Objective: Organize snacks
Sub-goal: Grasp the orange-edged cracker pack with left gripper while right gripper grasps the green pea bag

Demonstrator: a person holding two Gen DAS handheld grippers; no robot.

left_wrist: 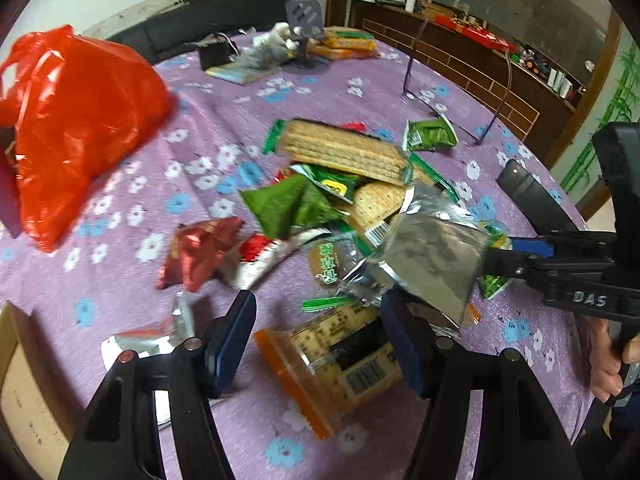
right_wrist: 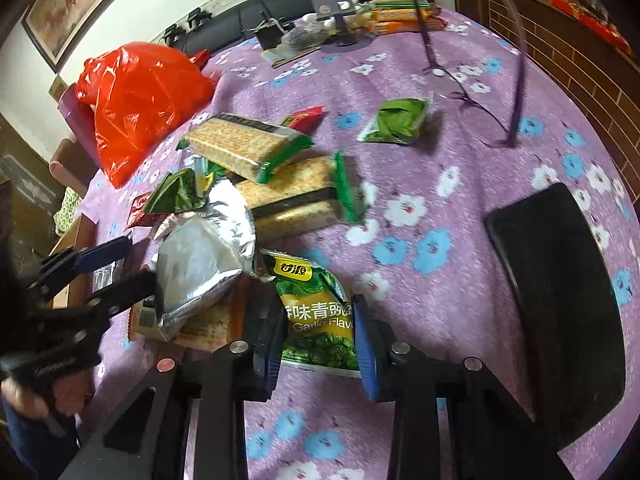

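Right hand-held gripper clamps the green pea packet (garlic flavour) between its fingers.

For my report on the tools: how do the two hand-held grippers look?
Both are black plastic frames with silver round bolts. The left hand-held gripper and the right hand-held gripper have dark blue finger pads. White letters "DAS" mark the right one's body.

Looks like someone's living or dining room at home. Flowery purple tablecloth, dark sofa, framed painting, cluttered wooden sideboard.
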